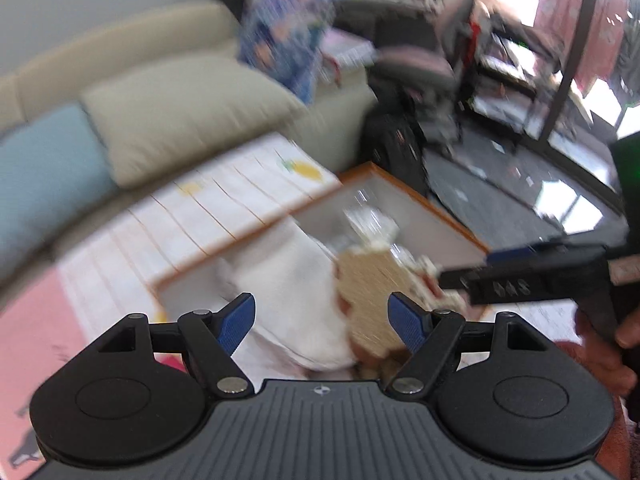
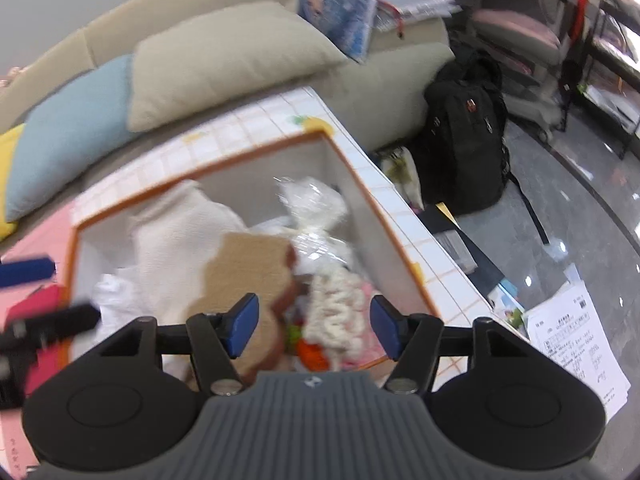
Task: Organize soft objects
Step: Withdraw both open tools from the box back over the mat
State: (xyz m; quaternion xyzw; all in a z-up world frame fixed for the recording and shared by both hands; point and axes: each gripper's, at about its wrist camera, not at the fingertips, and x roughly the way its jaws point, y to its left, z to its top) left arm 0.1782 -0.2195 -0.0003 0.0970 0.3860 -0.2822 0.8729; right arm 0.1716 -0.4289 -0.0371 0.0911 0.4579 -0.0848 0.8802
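An orange-rimmed white storage box [image 2: 352, 176] stands on a tiled cloth and holds soft things: a white knit cloth [image 2: 176, 232], a tan toast-shaped plush [image 2: 248, 268], a clear plastic-wrapped bundle [image 2: 316, 208] and a cream chunky-knit piece [image 2: 340, 304]. My right gripper [image 2: 314, 326] is open and empty above the box's near end. My left gripper [image 1: 322, 322] is open and empty above the white cloth [image 1: 288, 280] and the tan plush [image 1: 368, 288]. The box rim [image 1: 416, 200] shows in the left wrist view, which is blurred. The right gripper also shows there [image 1: 520, 276].
A beige sofa carries a beige cushion [image 2: 228, 56] and a light blue cushion [image 2: 68, 128]. A black backpack [image 2: 464, 128] stands on the floor beside it. Papers [image 2: 576, 344] lie on the floor at right. A pink mat [image 1: 36, 328] lies at left.
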